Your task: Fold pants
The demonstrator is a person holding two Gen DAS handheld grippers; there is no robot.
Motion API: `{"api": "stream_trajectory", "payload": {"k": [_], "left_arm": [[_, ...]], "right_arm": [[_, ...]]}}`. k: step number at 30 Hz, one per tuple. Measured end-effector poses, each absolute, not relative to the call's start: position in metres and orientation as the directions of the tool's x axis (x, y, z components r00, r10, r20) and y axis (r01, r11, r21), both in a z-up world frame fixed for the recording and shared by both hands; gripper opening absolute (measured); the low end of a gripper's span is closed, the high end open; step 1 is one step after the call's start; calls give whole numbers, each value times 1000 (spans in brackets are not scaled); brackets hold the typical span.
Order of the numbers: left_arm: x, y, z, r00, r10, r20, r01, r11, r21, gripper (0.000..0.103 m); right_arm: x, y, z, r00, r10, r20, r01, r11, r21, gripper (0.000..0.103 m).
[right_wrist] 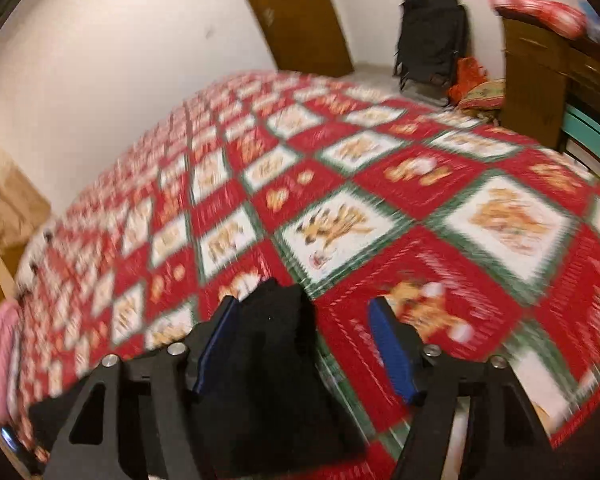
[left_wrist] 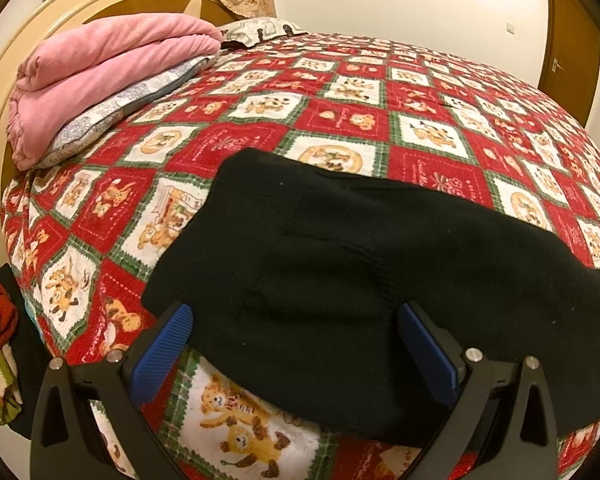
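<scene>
In the left wrist view, the left gripper point(left_wrist: 296, 344) is standing wide open over the black pants point(left_wrist: 380, 248), gripping nothing, probably waiting above the near edge. The pants are lying as a flat, already folded dark bundle on the red patterned bedspread point(left_wrist: 340, 120). In the blurred right wrist view, the right gripper point(right_wrist: 304, 344) is standing about half open; a black fold of the pants point(right_wrist: 276, 340) is lying against its left finger, not pinched, apparently being let go.

Bed point(left_wrist: 340, 120): black pants point(left_wrist: 380, 260), pink blanket point(left_wrist: 112, 60).
</scene>
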State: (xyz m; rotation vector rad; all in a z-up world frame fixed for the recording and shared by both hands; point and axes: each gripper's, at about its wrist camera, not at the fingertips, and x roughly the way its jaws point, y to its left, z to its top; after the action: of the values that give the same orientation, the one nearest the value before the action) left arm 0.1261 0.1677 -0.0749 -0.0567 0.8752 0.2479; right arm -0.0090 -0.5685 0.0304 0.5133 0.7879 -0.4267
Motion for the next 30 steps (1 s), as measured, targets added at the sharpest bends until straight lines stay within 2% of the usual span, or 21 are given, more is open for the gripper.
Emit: {"api": "stream_trajectory", "payload": {"k": [2, 3, 5, 8, 10, 12, 17, 19, 20, 22, 24, 25, 27, 28, 30], "left_arm": [[124, 169, -76, 612, 197, -766, -248, 967, 51, 103], [124, 169, -75, 610, 199, -767, -250, 967, 52, 103], [124, 169, -75, 606, 202, -769, -253, 966, 55, 103], [126, 169, -74, 600, 209, -772, -256, 965, 62, 103], [127, 168, -74, 598, 212, -773, -259, 964, 64, 103], [128, 168, -73, 593, 216, -776, -265, 962, 65, 103], [127, 170, -74, 601, 210, -771, -265, 963, 56, 103], [126, 171, -74, 603, 207, -770, -263, 963, 53, 103], [126, 173, -73, 601, 203, -773, -266, 963, 46, 103], [127, 174, -71, 599, 205, -774, -272, 961, 44, 103], [127, 176, -69, 604, 226, -765, -287, 956, 56, 103], [126, 178, -68, 606, 240, -758, -294, 953, 67, 103], [128, 183, -69, 603, 252, -757, -297, 952, 81, 103], [129, 185, -71, 602, 244, -760, -297, 952, 70, 103], [131, 188, -72, 599, 233, -766, -310, 950, 46, 103]], "right_arm": [[-1, -570, 18, 611, -158, -776, 526, 813, 249, 21], [4, -565, 17, 599, -169, -783, 523, 823, 222, 21], [11, -556, 19, 595, -191, -780, 499, 849, 173, 12], [7, -539, 36, 664, -200, -720, 446, 879, 168, 11], [-2, -527, 56, 765, -111, -634, 335, 910, 245, 11], [-2, -526, 60, 797, -55, -601, 283, 914, 292, 11], [21, -562, 6, 663, -37, -748, 406, 857, 317, 12], [7, -595, -6, 729, 87, -679, 432, 711, 555, 12], [1, -603, -4, 736, 73, -673, 459, 677, 575, 12], [-13, -609, 6, 719, -4, -695, 528, 653, 543, 15], [-34, -600, 26, 667, -225, -710, 657, 626, 419, 16], [-48, -588, 42, 665, -339, -665, 689, 621, 372, 16], [-63, -554, 64, 702, -427, -571, 671, 666, 327, 16], [-61, -527, 72, 744, -399, -537, 609, 735, 298, 16], [-41, -475, 74, 815, -202, -544, 403, 871, 280, 16]]}}
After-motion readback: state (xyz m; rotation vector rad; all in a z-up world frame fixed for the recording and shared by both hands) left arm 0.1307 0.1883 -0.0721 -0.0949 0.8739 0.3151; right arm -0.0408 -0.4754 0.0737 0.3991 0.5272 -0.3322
